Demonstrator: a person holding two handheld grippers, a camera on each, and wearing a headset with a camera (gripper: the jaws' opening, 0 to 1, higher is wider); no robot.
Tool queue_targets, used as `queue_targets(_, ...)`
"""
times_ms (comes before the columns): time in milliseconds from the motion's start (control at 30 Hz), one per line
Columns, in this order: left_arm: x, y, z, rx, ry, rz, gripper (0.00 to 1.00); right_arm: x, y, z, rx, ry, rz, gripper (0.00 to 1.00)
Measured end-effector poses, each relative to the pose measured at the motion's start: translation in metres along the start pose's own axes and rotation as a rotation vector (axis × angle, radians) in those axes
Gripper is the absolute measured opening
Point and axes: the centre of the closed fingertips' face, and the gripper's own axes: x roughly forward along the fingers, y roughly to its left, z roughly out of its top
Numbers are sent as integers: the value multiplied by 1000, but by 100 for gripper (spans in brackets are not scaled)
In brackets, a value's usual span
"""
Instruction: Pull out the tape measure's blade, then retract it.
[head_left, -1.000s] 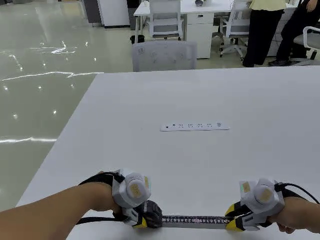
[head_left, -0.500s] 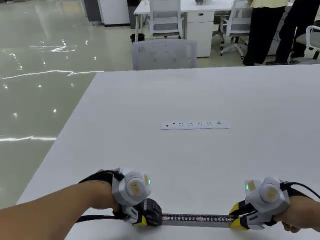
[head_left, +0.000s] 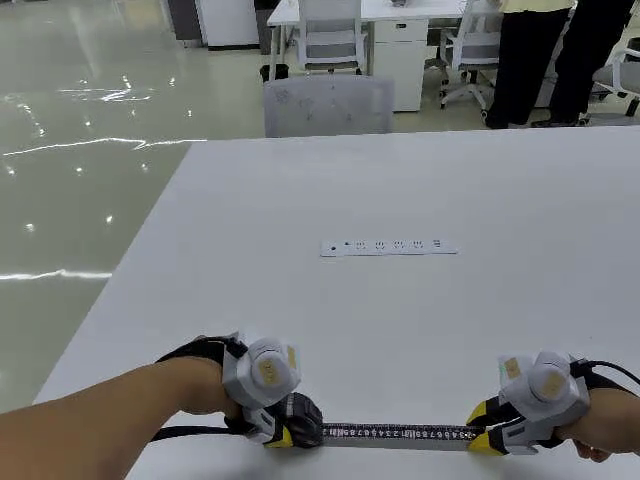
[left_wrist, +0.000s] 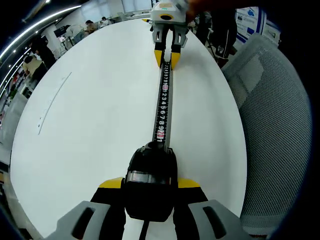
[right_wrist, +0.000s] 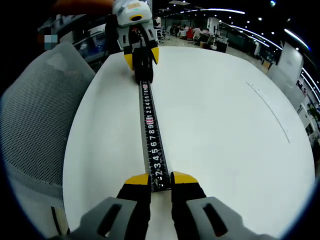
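Near the front edge of the tabletop (head_left: 400, 330), the left hand-held gripper (head_left: 283, 437) clamps the tape measure's case (head_left: 303, 420) and the right hand-held gripper (head_left: 484, 438) pinches the blade (head_left: 395, 434) end. If this pinch slips, the stretched blade could snap back hard and jerk the case.
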Motion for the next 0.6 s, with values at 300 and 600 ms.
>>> queue_targets(300, 0, 0, 0, -1, 2, 4, 33, -5, -2, -6, -1, 8, -6, 12)
queue_targets(600, -1, 1, -1, -4, 4, 6, 33, -12, -4, -14, 0, 19, -11, 12)
